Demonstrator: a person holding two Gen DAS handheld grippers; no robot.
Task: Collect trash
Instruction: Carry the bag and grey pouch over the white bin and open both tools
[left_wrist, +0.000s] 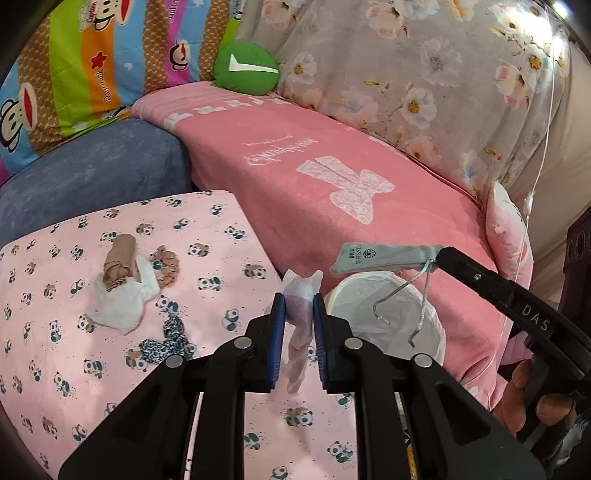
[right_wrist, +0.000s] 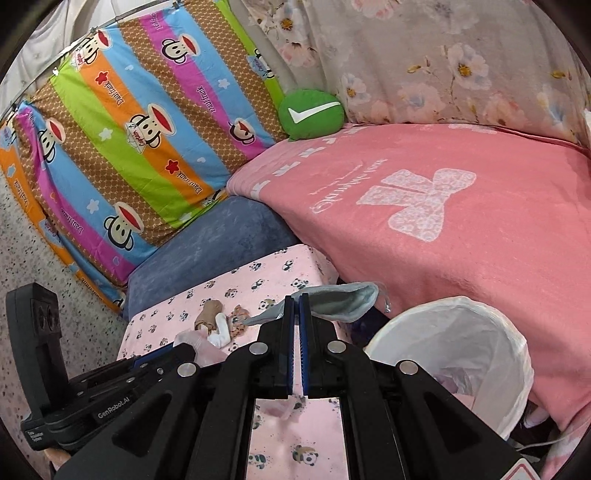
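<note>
My left gripper (left_wrist: 299, 300) is shut on a thin translucent plastic wrapper (left_wrist: 300, 332) that hangs down between its blue pads, above the panda-print cloth. To its right, my right gripper (left_wrist: 442, 255) is shut on the corner of a grey drawstring pouch (left_wrist: 384, 256), held over a white-lined trash bin (left_wrist: 388, 317). In the right wrist view the right gripper (right_wrist: 296, 295) pinches the grey pouch (right_wrist: 340, 299), with the bin (right_wrist: 454, 350) at the lower right. The left gripper (right_wrist: 171, 350) sits at the lower left with the wrapper (right_wrist: 199, 345).
On the panda cloth (left_wrist: 55, 369) lie a white tissue (left_wrist: 122, 306), a beige rolled stocking (left_wrist: 120, 262), a brown scrunchie (left_wrist: 168, 266) and a leopard-print scrunchie (left_wrist: 166, 343). A pink blanket (left_wrist: 332, 155), a blue cushion (left_wrist: 92, 173) and a green pillow (left_wrist: 245, 68) lie behind.
</note>
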